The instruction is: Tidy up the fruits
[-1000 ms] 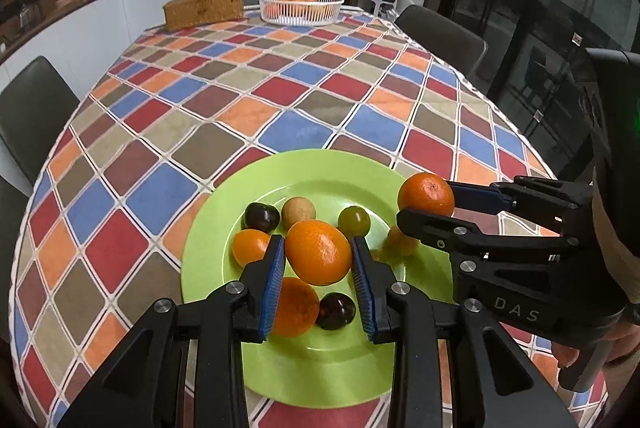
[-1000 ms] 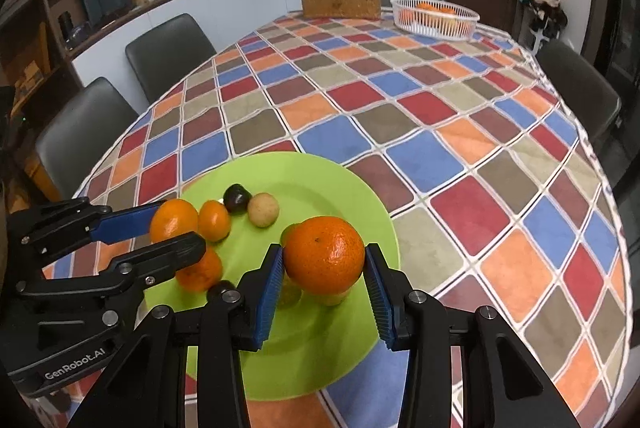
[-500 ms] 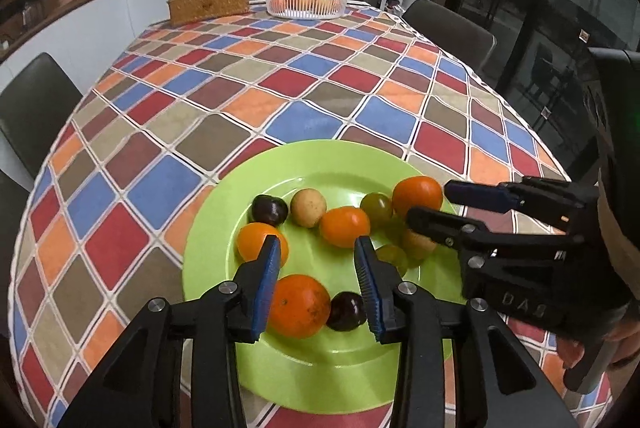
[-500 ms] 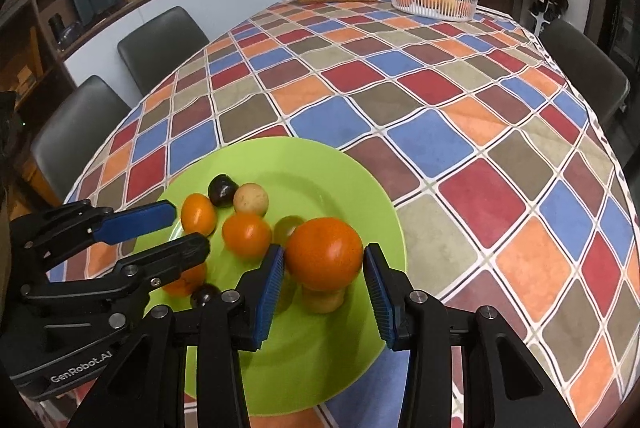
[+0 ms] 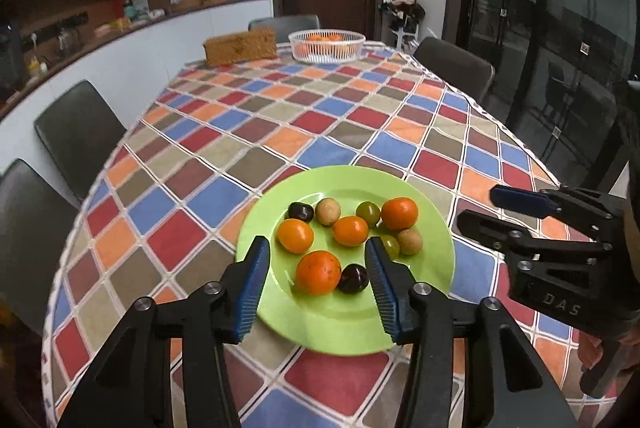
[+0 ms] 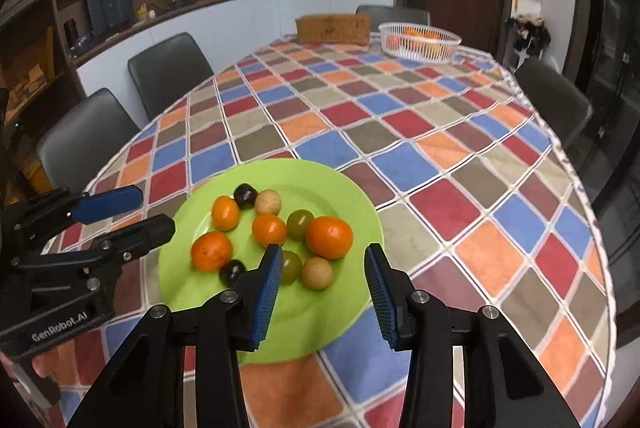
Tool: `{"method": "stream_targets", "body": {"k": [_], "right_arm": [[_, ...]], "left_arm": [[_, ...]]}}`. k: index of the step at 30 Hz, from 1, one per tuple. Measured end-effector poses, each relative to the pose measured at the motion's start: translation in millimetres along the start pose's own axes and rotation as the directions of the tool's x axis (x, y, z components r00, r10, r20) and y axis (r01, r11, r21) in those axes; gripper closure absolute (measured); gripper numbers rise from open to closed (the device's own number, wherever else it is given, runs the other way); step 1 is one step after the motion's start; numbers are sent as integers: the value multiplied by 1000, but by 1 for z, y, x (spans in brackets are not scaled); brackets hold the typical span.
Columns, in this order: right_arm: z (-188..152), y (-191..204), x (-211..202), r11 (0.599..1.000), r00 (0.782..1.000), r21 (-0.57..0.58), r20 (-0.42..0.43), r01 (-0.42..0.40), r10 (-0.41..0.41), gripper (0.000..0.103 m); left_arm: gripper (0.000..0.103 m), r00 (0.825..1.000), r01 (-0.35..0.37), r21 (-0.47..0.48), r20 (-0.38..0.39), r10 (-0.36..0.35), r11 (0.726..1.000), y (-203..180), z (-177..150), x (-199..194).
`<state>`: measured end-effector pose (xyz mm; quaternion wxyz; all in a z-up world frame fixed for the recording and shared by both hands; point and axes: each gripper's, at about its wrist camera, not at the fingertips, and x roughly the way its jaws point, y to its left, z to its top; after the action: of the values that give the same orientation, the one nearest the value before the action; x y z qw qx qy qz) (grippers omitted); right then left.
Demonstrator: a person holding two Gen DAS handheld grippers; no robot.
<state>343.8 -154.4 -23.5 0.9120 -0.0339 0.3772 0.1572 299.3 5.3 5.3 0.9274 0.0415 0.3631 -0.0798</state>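
Note:
A green plate [image 5: 436, 248] [image 6: 352, 196] on the checked tablecloth holds several small fruits: oranges, dark plums, tan and green ones. My left gripper [image 5: 316, 242] hovers over the plate's near edge, its jaws opening. They press on nothing; an orange [image 5: 319, 272] and a plum [image 5: 353, 278] lie on the plate below them. My right gripper [image 6: 323, 250] hangs over the plate's near right side. Its jaws are also opening and hold nothing, with a big orange [image 6: 329, 237] resting just beyond them. Each gripper shows in the other's view: the right gripper [image 5: 480, 206] and the left gripper [image 6: 154, 210].
A white basket [image 5: 327, 45] [image 6: 419, 41] with oranges stands at the table's far end beside a woven box [image 5: 240, 46] [image 6: 333, 28]. Dark chairs [image 5: 78, 132] [image 6: 170, 68] ring the table. A counter runs along the left wall.
Both grippers let go of their oranges, which now lie on the plate. Both have drawn back and up from the plate, and their jaws stand wider.

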Motion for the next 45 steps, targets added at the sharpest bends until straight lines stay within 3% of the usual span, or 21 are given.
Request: {"method": "stream_targets", "body": {"k": [8,19,33,37,45], "right_arm": [[-24,5,-54,999,997,31,74,20,-22,55],[-56,17,-113,998,987,41,151,42,-48,49],[-95,31,-165,997,979,40,191,59,-66,49],[-105,32,-175,996,976,50,202,68,-77,43],[-118,32,-189,995,972,57,218,76,-87,43]], "left_arm": [[46,996,-29,18,87,27,999,-14,-22,-53],[36,988,-41,14,150,38,999,-30,-49,-107],[28,980,-32,-13,198,34,999,-45,-80,-153],[25,976,-43,-11,214,45,999,-48,-87,-162],[20,971,-45,-8,234,45,999,-56,-96,-173]]}}
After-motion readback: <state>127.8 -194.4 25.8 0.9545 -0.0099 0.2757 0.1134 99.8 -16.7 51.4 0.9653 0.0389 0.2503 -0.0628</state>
